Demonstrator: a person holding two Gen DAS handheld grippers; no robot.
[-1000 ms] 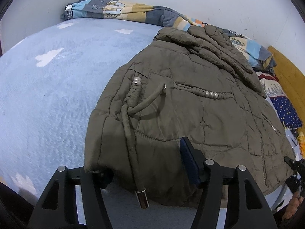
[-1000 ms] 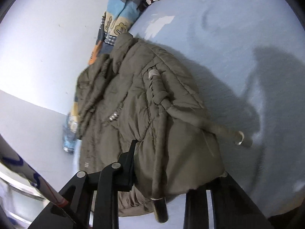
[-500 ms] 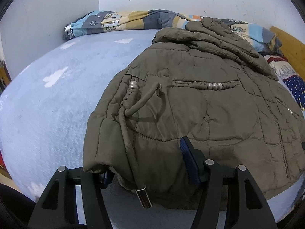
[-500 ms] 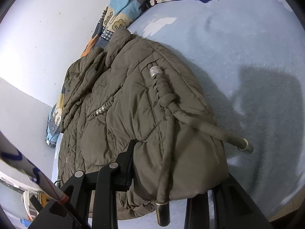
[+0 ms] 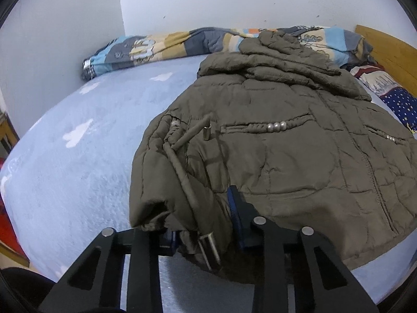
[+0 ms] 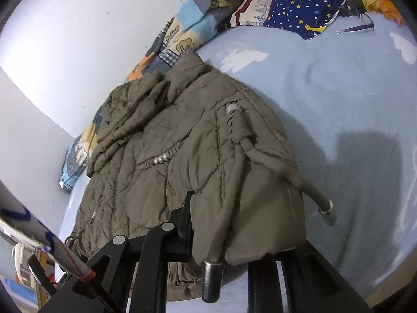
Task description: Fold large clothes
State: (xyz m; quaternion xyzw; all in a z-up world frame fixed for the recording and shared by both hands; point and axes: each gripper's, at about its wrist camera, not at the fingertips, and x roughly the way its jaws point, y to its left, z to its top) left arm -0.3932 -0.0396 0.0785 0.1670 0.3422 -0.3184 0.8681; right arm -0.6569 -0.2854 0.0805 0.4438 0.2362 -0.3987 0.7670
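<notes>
An olive quilted jacket [image 5: 286, 143] lies spread on a light blue bed [image 5: 78, 156], hood toward the wall. My left gripper [image 5: 203, 224] is shut on the jacket's hem corner, with the drawcord [image 5: 182, 172] and its metal tip between the fingers. In the right wrist view the jacket [image 6: 161, 156] fills the middle. My right gripper [image 6: 234, 242] is shut on the other hem corner, bunched between the fingers. Two thick cords with metal tips [image 6: 327, 208] hang from a knot over that corner.
A striped patterned quilt [image 5: 161, 47] is bunched along the wall behind the jacket. A starred blue pillow [image 6: 299, 7] lies at the head of the bed, by a wooden headboard [image 5: 385, 49]. White walls bound the bed on two sides.
Both grippers have closed in on the hem corners, and the cloth is now bunched and lifted between the fingers. The left drawcord end has flipped up onto the jacket.
</notes>
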